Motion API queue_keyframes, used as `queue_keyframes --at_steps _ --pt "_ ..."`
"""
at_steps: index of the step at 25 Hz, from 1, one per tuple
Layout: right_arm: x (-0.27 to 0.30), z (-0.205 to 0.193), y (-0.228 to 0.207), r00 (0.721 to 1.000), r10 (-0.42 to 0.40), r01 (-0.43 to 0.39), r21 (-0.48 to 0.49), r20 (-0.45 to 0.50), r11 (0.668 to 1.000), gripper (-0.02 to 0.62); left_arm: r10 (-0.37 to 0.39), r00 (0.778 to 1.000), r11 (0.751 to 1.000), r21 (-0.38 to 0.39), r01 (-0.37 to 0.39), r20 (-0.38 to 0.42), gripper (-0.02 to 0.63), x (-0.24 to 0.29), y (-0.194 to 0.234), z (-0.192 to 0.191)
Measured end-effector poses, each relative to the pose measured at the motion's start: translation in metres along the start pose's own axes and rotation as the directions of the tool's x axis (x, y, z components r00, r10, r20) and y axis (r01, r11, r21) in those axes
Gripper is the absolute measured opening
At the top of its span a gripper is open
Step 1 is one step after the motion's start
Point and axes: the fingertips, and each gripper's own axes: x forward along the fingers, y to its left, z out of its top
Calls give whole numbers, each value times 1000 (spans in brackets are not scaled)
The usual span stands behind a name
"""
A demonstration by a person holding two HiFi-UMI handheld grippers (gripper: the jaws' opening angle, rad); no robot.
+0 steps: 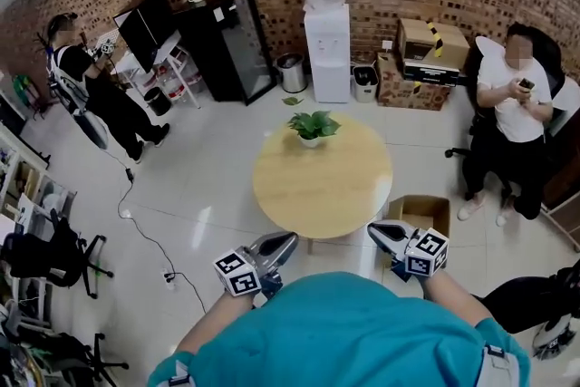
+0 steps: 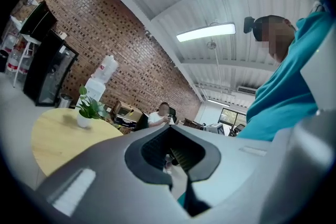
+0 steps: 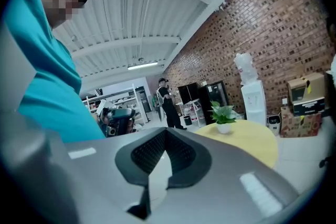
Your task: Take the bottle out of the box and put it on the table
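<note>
A round wooden table (image 1: 322, 181) stands in front of me. An open cardboard box (image 1: 422, 212) sits on the floor at its right side; I see no bottle in any view. My left gripper (image 1: 286, 240) hovers near the table's front left edge, shut and empty. My right gripper (image 1: 375, 230) hangs at the front right edge, just left of the box, also shut on nothing. In the left gripper view the left gripper (image 2: 171, 150) has its jaws together, with the table (image 2: 58, 136) beyond on the left. In the right gripper view the right gripper (image 3: 164, 152) looks the same.
A potted plant (image 1: 313, 127) stands on the table's far side. A seated person (image 1: 515, 109) is at the right and a standing person (image 1: 91, 82) at the left. A water dispenser (image 1: 326, 50), a black cabinet (image 1: 231, 45) and stacked boxes (image 1: 426, 59) line the brick wall.
</note>
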Motion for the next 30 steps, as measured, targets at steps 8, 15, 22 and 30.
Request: queue_keyframes --at_steps 8,15,22,30 --pt "44 -3 -64 999 29 -28 33 -19 999 2 10 1000 1000 12 -10 -30 0 24 63 0" --pt "129 9 -67 997 -70 70 4 -44 998 2 -104 995 994 16 104 -8 0 -10 134 35" --pt "220 38 -58 987 -152 153 20 -53 988 2 -177 984 984 -2 177 -25 0 -57 207 96" --pt "187 38 -101 992 -104 103 -10 -75 995 2 -152 988 988 -4 152 -8 0 2 213 86"
